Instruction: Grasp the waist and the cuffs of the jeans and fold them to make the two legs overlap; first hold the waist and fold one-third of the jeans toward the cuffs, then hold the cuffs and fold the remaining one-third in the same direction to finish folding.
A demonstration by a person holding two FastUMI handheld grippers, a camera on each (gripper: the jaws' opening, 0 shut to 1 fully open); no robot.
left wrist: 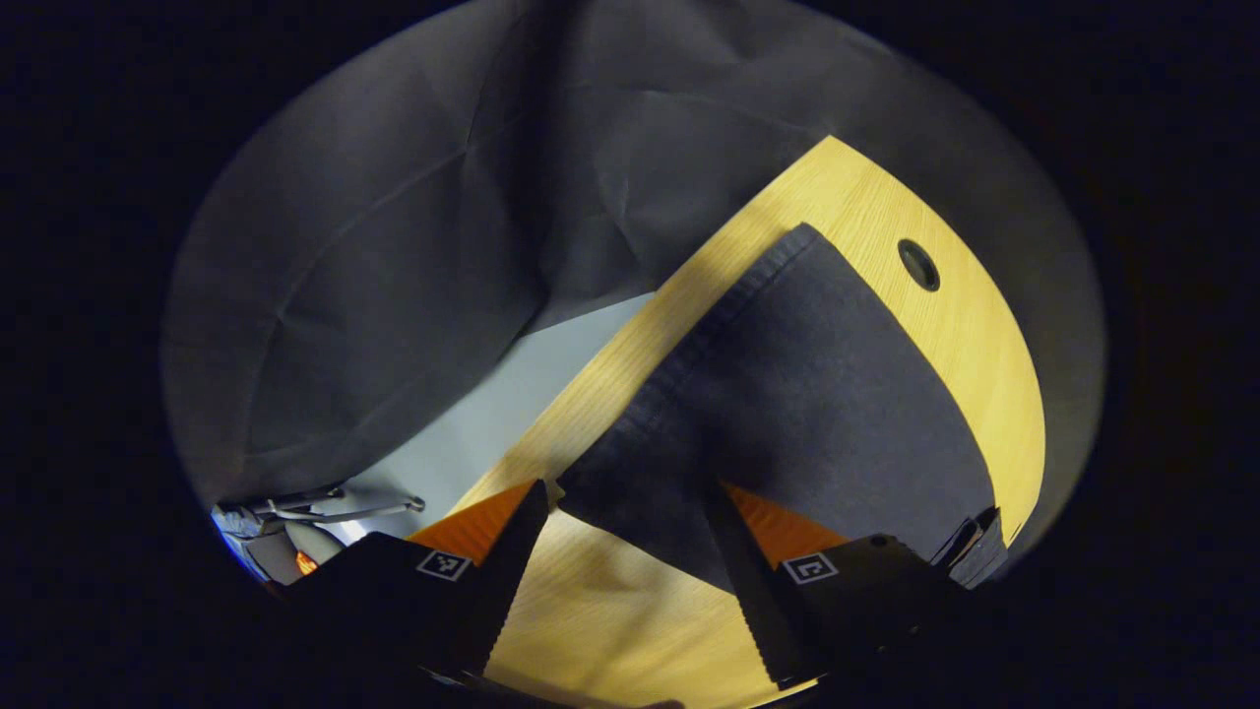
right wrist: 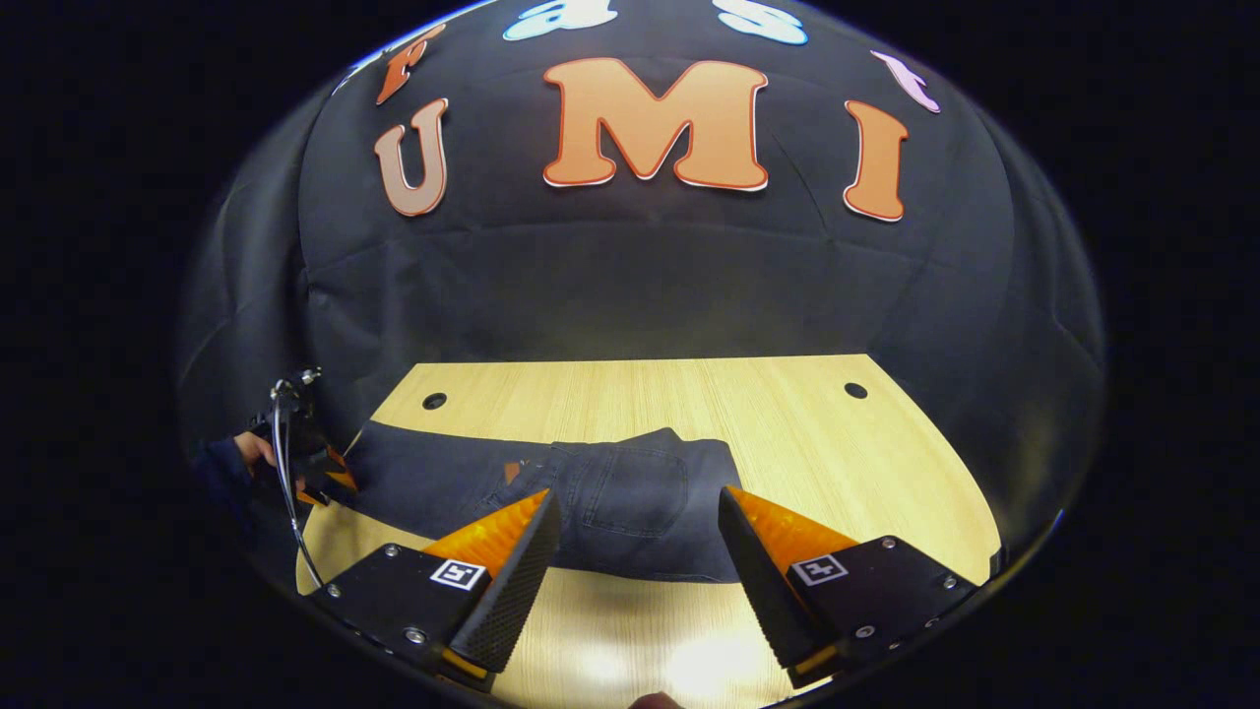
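Jeans: dark grey denim jeans (right wrist: 551,492) lie flat along the light wooden table (right wrist: 787,414).
My left gripper (left wrist: 630,537): spread wide at the jeans' cuff.
My right gripper (right wrist: 638,542): spread wide, just short of the jeans' waist.

recording booth, lab-like, not home. black cloth wall (right wrist: 630,286) hangs creased behind and around table (right wrist: 787,433), shutting off room. table is plain light wood-grain desk top with 2 round cable holes (right wrist: 855,390), office type. pale bare floor (left wrist: 512,394) shows below cloth edge in left gripper view. cables and gear (left wrist: 295,507) lie on floor near cloth. lighting dim, bright spot on table front.
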